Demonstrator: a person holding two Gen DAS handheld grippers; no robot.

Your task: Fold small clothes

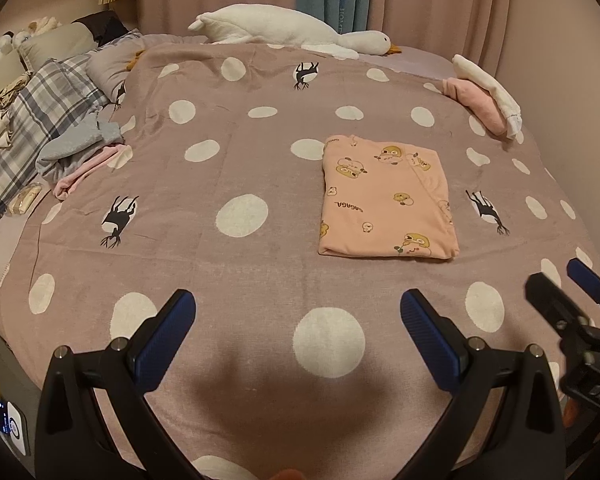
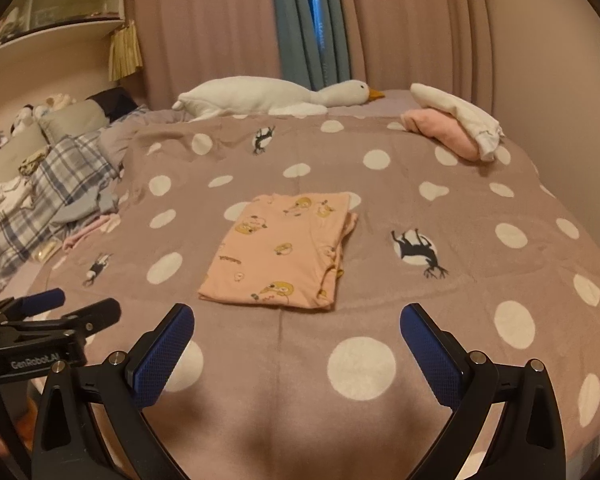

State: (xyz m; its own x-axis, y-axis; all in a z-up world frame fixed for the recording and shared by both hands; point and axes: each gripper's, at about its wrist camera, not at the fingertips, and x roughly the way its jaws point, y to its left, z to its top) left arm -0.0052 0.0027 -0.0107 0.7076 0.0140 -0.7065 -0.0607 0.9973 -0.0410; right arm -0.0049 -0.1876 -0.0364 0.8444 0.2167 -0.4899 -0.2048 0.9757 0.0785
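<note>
A pink garment with cartoon prints lies folded into a neat rectangle on the polka-dot bedspread. My left gripper hovers open over the near edge of the bed, left of the garment, nothing between its fingers. My right gripper is open too, just short of the garment's near edge, and shows at the right edge of the left wrist view. The left gripper also shows at the left in the right wrist view.
A pile of unfolded clothes, grey and pink, lies at the left by a plaid blanket. Folded pink and white items sit at the far right corner. A white plush goose lies along the far edge.
</note>
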